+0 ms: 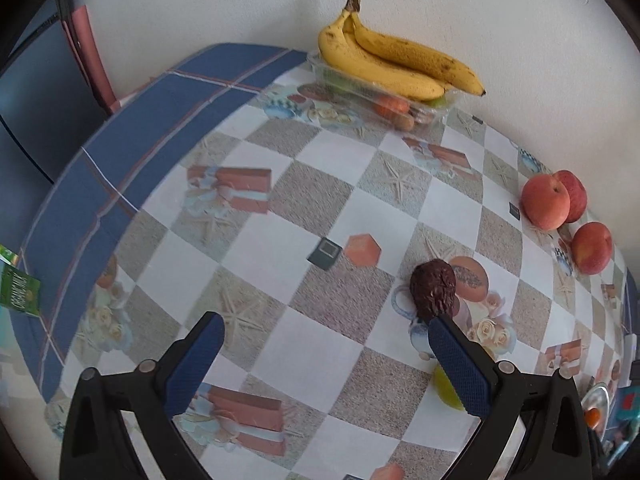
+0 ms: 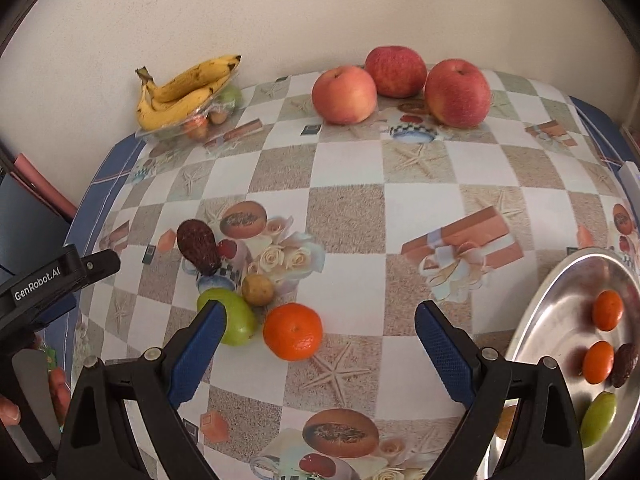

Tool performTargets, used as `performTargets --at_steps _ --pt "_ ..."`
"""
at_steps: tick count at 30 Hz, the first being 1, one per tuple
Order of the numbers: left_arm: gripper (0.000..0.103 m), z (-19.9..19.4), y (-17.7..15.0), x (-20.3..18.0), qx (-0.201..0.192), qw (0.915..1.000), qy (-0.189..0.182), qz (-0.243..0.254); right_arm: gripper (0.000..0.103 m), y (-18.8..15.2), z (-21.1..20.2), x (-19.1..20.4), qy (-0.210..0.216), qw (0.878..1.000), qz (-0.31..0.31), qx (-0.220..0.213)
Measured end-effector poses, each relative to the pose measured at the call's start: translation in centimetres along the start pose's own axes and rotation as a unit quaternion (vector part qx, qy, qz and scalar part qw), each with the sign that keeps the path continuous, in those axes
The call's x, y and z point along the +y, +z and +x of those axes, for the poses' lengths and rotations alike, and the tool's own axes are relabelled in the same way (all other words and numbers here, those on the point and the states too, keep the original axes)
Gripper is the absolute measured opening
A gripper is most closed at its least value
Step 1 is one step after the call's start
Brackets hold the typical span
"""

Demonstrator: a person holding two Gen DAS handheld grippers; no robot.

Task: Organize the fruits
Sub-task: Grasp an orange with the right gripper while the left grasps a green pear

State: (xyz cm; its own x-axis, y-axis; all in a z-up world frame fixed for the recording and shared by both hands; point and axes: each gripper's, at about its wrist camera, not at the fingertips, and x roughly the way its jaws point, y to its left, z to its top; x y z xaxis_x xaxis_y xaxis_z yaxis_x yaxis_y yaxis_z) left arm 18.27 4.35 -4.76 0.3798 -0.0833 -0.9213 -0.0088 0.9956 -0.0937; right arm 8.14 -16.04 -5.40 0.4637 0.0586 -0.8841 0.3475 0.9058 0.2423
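My right gripper (image 2: 320,332) is open and empty, just above an orange mandarin (image 2: 293,332) that lies between its fingers. Beside it lie a green fruit (image 2: 236,318), a small brown round fruit (image 2: 258,289) and a dark wrinkled fruit (image 2: 198,251). A steel plate (image 2: 552,320) at the right holds two mandarins (image 2: 608,310), a dark fruit (image 2: 624,364) and a green fruit (image 2: 599,420). My left gripper (image 1: 324,336) is open and empty; the dark wrinkled fruit (image 1: 433,288) sits at its right fingertip, the green fruit (image 1: 446,390) partly hidden behind it.
Three apples (image 2: 400,84) stand at the table's far edge near the wall. A banana bunch (image 2: 184,92) rests on a clear plastic tray (image 1: 360,92) with small fruits at the far left corner. The left gripper's body (image 2: 52,280) shows at the left edge. The table drops off at left.
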Motion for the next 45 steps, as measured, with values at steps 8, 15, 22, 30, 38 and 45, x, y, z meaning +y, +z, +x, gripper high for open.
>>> performTargets --at_steps 8,15,22,30,38,45 --pt "0.102 2.9 -1.8 -2.1 0.062 0.9967 -0.052 0.004 0.095 -1.1 2.5 -1.0 0.014 0.999 0.028 0.027" --pt "0.087 3.7 -2.6 -3.7 0.079 0.9916 -0.103 0.004 0.095 -1.4 3.1 -1.0 0.021 0.999 0.033 0.027" --pt "0.073 4.2 -2.9 -4.2 0.1 0.9817 -0.161 -0.019 0.065 -1.5 3.3 -0.2 0.034 0.999 0.017 0.022" --pt "0.06 4.0 -3.2 -5.2 0.098 0.9785 -0.181 -0.017 0.04 -1.5 3.3 0.6 0.055 0.998 0.004 0.023" --pt "0.06 4.3 -3.9 -6.8 0.106 0.975 -0.195 0.001 0.04 -1.8 2.9 -0.2 0.056 0.998 0.011 0.031" --pt "0.046 4.6 -4.6 -7.7 0.12 0.97 -0.212 0.004 0.04 -2.2 2.4 -1.6 0.053 0.998 0.028 0.034"
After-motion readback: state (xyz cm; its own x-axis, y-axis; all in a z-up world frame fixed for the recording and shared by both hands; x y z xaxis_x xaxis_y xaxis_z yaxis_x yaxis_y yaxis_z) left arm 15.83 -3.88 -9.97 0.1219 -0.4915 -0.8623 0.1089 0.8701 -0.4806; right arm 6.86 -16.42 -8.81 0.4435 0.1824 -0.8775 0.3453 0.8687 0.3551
